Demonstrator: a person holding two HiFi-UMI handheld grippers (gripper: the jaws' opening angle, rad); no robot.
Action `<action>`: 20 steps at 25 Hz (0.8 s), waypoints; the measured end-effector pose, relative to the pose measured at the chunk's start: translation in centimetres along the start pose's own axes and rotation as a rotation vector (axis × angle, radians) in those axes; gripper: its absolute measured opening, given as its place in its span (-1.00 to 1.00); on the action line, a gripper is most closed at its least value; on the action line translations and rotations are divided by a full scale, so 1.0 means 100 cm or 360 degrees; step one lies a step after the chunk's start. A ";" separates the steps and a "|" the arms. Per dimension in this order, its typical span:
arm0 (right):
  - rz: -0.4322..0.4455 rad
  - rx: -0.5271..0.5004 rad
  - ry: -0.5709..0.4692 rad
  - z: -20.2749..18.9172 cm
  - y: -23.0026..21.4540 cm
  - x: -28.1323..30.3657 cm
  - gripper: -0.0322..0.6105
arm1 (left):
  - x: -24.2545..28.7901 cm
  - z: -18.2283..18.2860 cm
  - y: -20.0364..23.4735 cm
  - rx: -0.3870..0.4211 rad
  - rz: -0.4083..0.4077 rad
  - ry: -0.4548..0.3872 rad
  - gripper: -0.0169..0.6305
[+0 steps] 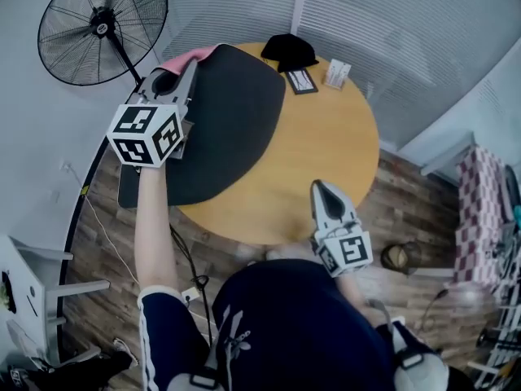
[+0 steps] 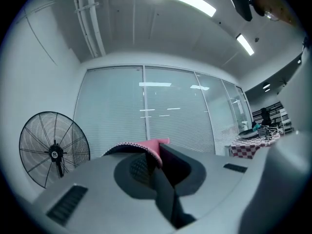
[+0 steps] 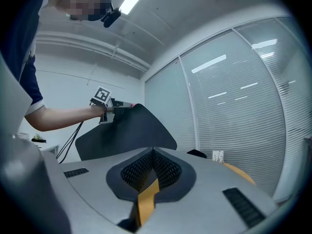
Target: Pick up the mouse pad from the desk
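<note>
The large black mouse pad (image 1: pixel 232 129) with a pink underside hangs lifted off the left part of the round wooden table (image 1: pixel 326 145), its lower edge drooping past the table's left rim. My left gripper (image 1: pixel 189 70) is shut on the pad's far pink edge (image 2: pixel 152 147), raised high. In the right gripper view the pad (image 3: pixel 126 130) shows as a curved black sheet held up by the left gripper (image 3: pixel 114 106). My right gripper (image 1: pixel 319 187) hovers level over the table's near edge, shut with nothing in it (image 3: pixel 152 152).
A standing fan (image 1: pixel 102 27) is at the back left. A black cap (image 1: pixel 289 51), a dark card (image 1: pixel 301 81) and a small white item (image 1: pixel 336 73) lie at the table's far edge. A checkered cloth (image 1: pixel 480 210) is at the far right. Cables run over the wooden floor.
</note>
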State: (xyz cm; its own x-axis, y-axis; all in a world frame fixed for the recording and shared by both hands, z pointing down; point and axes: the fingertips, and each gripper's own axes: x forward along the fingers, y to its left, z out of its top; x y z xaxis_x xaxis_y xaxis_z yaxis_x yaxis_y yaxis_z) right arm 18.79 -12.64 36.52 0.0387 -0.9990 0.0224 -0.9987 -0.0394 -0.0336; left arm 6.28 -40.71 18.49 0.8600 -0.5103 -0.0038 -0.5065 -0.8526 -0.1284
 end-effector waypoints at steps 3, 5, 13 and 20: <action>0.0024 0.0003 -0.0037 0.009 -0.001 0.004 -0.89 | -0.022 0.019 -0.010 0.0005 0.0002 -0.0060 -0.89; 0.0044 0.0011 -0.0069 0.016 -0.001 0.008 -0.89 | -0.040 0.029 -0.016 -0.0021 0.0007 -0.0105 -0.89; 0.0121 -0.0015 -0.0167 0.046 0.006 0.024 -0.89 | -0.109 0.041 -0.044 0.0068 0.0053 -0.0135 -0.89; 0.0186 -0.0044 -0.0221 0.063 0.018 0.036 -0.89 | -0.159 0.032 -0.038 0.0185 0.0233 -0.0057 -0.89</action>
State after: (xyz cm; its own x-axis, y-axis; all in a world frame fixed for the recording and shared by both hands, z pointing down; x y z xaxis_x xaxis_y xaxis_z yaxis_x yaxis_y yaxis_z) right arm 17.37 -16.46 30.22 -0.0755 -0.9901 -0.1182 -0.9971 0.0760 -0.0004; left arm -5.27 -29.04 15.90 0.7803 -0.6220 -0.0659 -0.6177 -0.7497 -0.2374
